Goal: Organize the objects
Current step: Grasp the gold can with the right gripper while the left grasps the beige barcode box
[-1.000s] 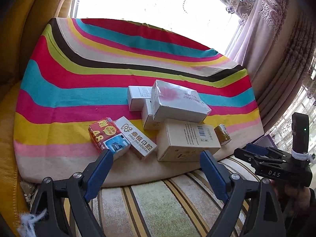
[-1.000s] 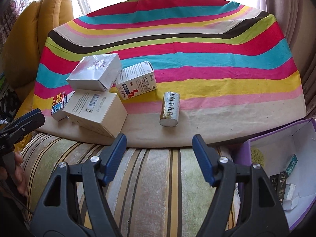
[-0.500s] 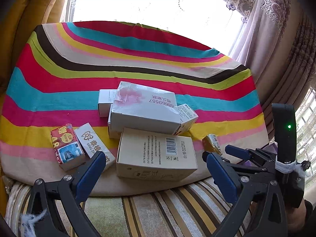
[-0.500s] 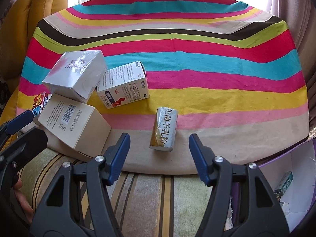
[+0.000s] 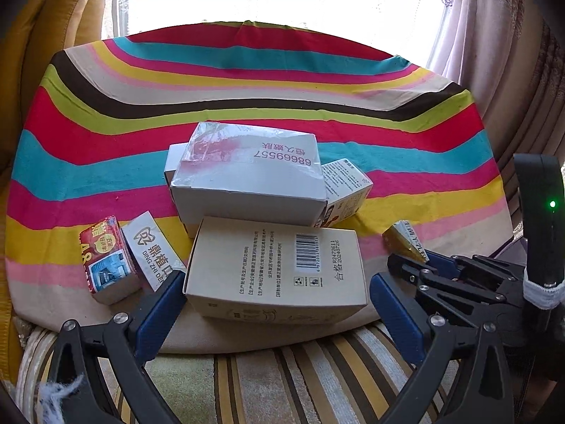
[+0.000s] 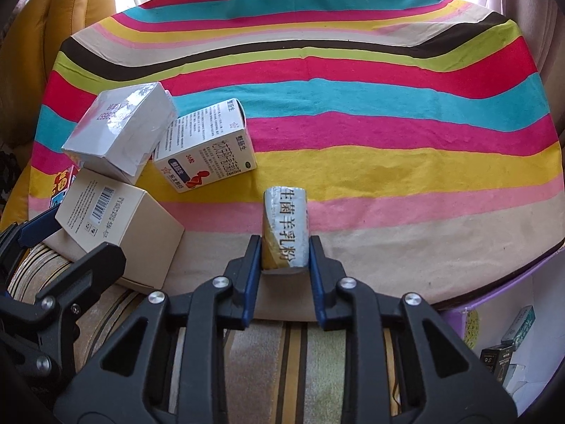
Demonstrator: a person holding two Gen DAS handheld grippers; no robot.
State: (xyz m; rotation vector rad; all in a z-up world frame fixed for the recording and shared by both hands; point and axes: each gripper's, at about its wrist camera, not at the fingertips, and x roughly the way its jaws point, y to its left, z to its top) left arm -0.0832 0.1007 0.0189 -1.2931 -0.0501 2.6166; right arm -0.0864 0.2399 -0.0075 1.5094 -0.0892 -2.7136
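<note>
**Right gripper has the little packet; left gripper waits by the big box**

While the left gripper (image 5: pixel 273 304) waits wide open and holds nothing, the right gripper (image 6: pixel 285 259) has its blue pads pressed on both sides of the small silver and gold packet (image 6: pixel 285 228). That packet lies on the striped cloth (image 6: pixel 388 113), near its front edge, at about 6 o'clock on the cloth. Its long side runs straight away from the right gripper, toward 12 o'clock, so the pads hold it across its short width.

The open purple-edged box (image 6: pixel 522 282) sits at about 4 o'clock from the packet, off the cloth. A few small packs are already in it. I think the packet should go there next, with a lift and a swing to the right.

For the left gripper, the big tan cardboard box with a barcode (image 5: pixel 279 265) sits right in front, at 12 o'clock, between its open blue pads but not gripped. Its long side lies from 9 to 3 o'clock, so the pads would close on its two short ends. A white box wrapped in shiny plastic (image 5: pixel 247 180) leans on things behind it.
</note>
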